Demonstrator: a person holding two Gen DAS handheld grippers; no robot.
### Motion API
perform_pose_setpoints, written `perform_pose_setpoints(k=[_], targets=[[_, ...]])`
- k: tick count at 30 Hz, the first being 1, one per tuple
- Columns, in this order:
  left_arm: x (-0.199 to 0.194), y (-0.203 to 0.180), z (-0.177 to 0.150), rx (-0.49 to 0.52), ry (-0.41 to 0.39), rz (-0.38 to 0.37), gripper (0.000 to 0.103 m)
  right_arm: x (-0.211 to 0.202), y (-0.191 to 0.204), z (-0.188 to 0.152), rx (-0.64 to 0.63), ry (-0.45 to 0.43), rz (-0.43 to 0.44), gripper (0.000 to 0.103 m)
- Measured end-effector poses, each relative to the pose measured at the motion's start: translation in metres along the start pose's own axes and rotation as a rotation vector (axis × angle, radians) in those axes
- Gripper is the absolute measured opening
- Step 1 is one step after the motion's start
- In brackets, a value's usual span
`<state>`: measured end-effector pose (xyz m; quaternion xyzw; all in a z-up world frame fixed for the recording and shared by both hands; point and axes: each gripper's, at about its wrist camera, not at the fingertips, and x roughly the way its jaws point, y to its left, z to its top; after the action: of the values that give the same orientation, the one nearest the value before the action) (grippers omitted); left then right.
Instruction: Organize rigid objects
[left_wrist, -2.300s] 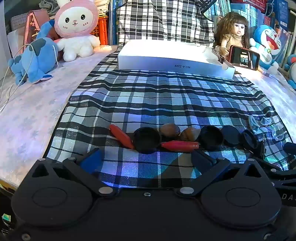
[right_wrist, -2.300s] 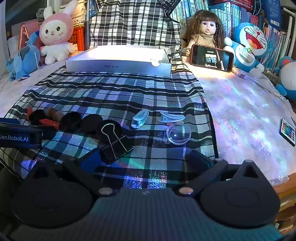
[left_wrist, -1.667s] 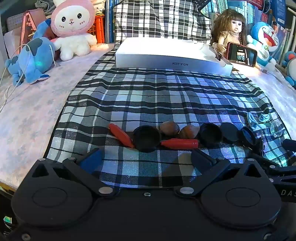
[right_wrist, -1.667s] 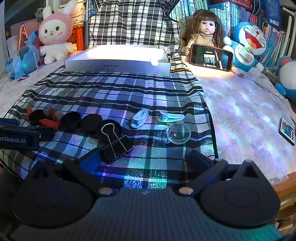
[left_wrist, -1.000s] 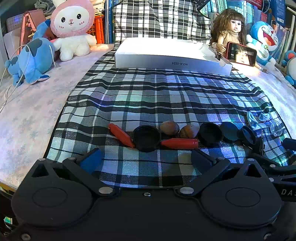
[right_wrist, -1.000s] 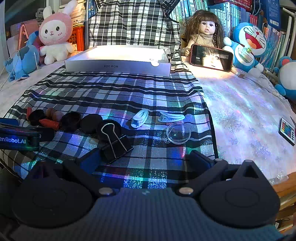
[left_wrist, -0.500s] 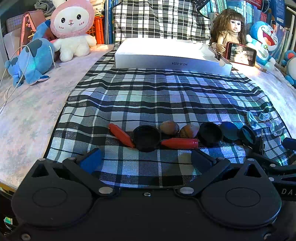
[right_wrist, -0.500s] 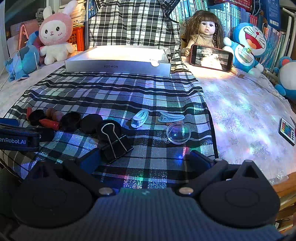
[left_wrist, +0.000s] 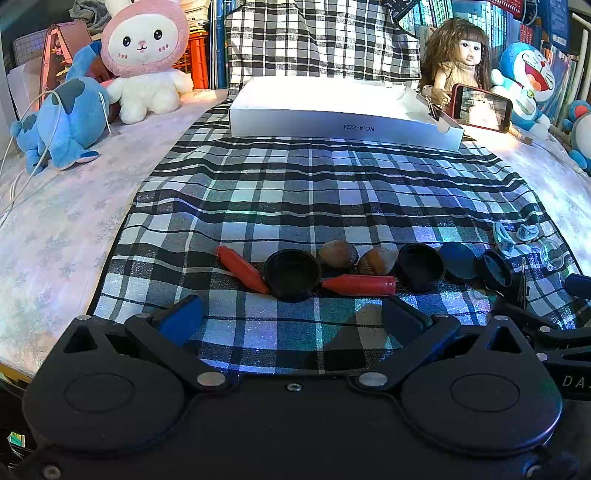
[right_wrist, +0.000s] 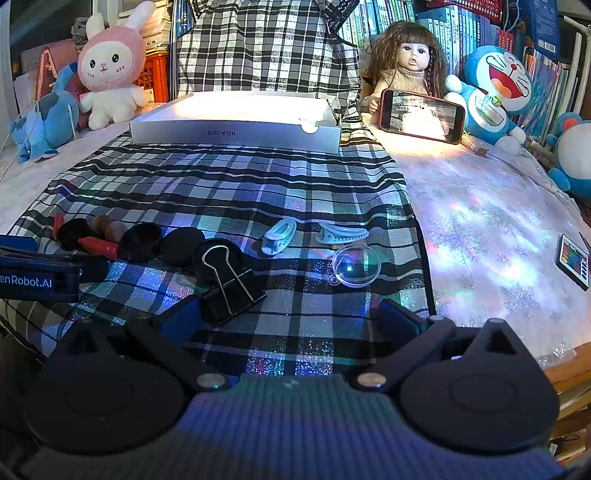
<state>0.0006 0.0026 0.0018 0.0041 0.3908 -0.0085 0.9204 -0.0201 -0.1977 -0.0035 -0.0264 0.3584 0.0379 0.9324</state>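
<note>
Your left gripper (left_wrist: 290, 314) is spread wide w/ nothing between the fingers, low over the black-and-white plaid cloth (left_wrist: 332, 192). Just ahead of its tips: a black round plastic cap (left_wrist: 292, 274), w/ one red tapered plastic piece (left_wrist: 242, 268) touching its left side and a second red tapered piece (left_wrist: 359, 284) lying to its right. Two brown nut-like lumps (left_wrist: 338, 254) sit just behind that. Further right, a second black round cap (left_wrist: 422, 267), a flat dark disc (left_wrist: 458, 261), then a third cap tipped on edge (left_wrist: 493, 269).

Your right gripper (right_wrist: 291, 319) is also wide open & empty. The black metal binder clip w/ wire handles (right_wrist: 231, 291) lies just ahead of its left finger, apart from it. Ahead, center-right: two pale blue plastic hair clips (right_wrist: 279, 235) and a clear plastic half-dome (right_wrist: 355, 266). The white shallow cardboard box (right_wrist: 236, 122) sits well beyond both tools at the far end of the cloth.
</note>
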Motion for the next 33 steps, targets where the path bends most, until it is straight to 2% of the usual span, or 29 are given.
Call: perform_pose_setpoints(k=[12, 26, 31, 33], targets=[[0.0, 0.0, 0.001, -0.001, -0.008, -0.001, 0.103, 0.0, -0.001, 0.0, 0.001, -0.002, 0.001, 0.103], [0.0, 0.002, -0.012, -0.01, -0.109, 0.016, 0.103, 0.0, -0.001, -0.006, 0.008, -0.056, 0.006, 0.103], [-0.002, 0.004, -0.01, 0.008, -0.096, -0.001, 0.103, -0.003, -0.003, -0.009, 0.004, -0.081, 0.02, 0.103], [-0.003, 0.005, -0.01, 0.013, -0.094, -0.009, 0.1, -0.006, -0.004, -0.01, 0.003, -0.093, 0.036, 0.103]])
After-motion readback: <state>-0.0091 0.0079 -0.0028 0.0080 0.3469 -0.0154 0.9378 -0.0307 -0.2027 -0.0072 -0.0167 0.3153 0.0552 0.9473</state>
